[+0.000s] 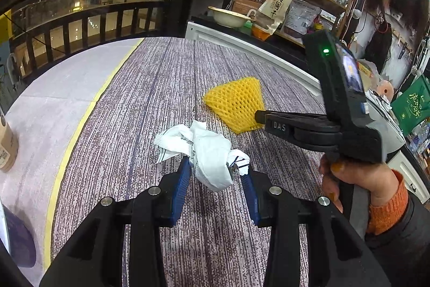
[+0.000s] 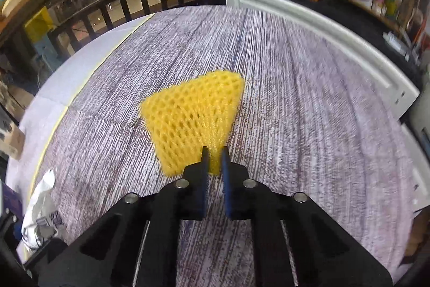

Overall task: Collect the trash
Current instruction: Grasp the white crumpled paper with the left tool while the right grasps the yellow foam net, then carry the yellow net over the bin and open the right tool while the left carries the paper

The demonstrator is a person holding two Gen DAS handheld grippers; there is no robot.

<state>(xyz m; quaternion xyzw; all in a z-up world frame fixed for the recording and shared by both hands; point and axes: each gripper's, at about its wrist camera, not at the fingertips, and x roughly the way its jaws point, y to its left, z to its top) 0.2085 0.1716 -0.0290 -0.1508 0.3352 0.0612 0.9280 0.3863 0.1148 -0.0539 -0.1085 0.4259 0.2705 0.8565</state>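
- Left gripper: partly closed, blue pads clamped on either side of a crumpled white wrapper, which stands up between the fingers over the table.
- Wrapper: white with dark print, creased; also seen at the far left edge of the right wrist view.
- Right gripper: jaws nearly together, pinching the near narrow end of the yellow net; in the left wrist view its fingers reach the net from the right, held by a hand in an orange cuff.
- Net: foam mesh, fan-shaped, lying flat mid-table, beyond the wrapper and to its right.
- Table: purple-and-white streaked cloth, yellow stripe along its left side.
- Bowl: pale, on the counter behind the table.
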